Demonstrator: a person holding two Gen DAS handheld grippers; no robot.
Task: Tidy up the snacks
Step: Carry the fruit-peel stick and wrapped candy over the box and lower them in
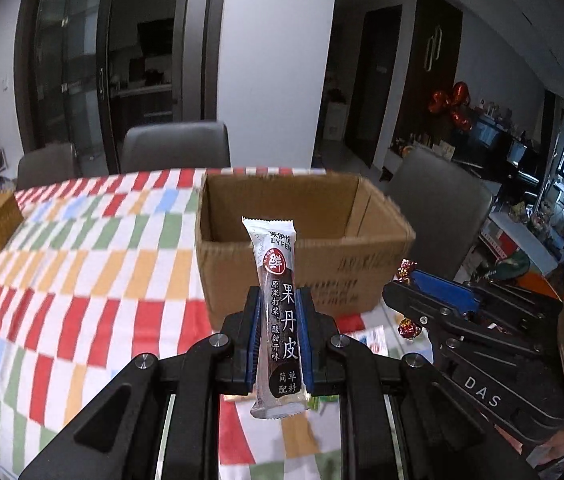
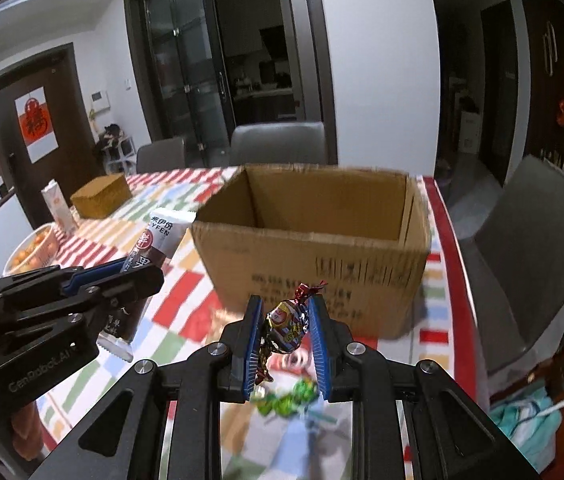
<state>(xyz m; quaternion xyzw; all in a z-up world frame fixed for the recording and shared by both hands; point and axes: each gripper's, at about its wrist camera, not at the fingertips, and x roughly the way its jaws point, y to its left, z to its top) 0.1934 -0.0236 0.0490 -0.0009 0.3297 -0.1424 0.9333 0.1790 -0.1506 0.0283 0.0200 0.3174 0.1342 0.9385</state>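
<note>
Gripping: left gripper (image 1: pixel 278 320) clamped on fruit-leather stick pack (image 1: pixel 277 300), pack upright between blue pads, top end poking above the fingertips, bottom end hanging below them; low centre of left wrist view
Right gripper: right gripper (image 2: pixel 285 322) clamped on foil-wrapped candy (image 2: pixel 286 326), twisted red wrapper end sticking up past the fingertips; low centre of right wrist view
Cross views: right gripper at right edge of left wrist view with the candy just showing; left gripper at lower left of right wrist view with the stick pack in it
Under right gripper: green wrapped sweets (image 2: pixel 290 398), blurred, lying on the cloth at bottom centre
Table: checked tablecloth (image 1: pixel 81 280), red, orange, green, blue on white
Box: open cardboard box (image 2: pixel 314 256) standing on the cloth just beyond both grippers, centre frame, inside looks bare as far as visible
Mid left: small brown block box (image 2: pixel 99 196) on the cloth; carton (image 2: pixel 55 210) and bowl of oranges (image 2: pixel 31 252) near table's left edge
Far: grey chairs (image 1: pixel 173 146) behind the table, dark glass doors (image 2: pixel 185 68) upper centre
Right: grey chair (image 2: pixel 534 256) beside table's right edge
</note>
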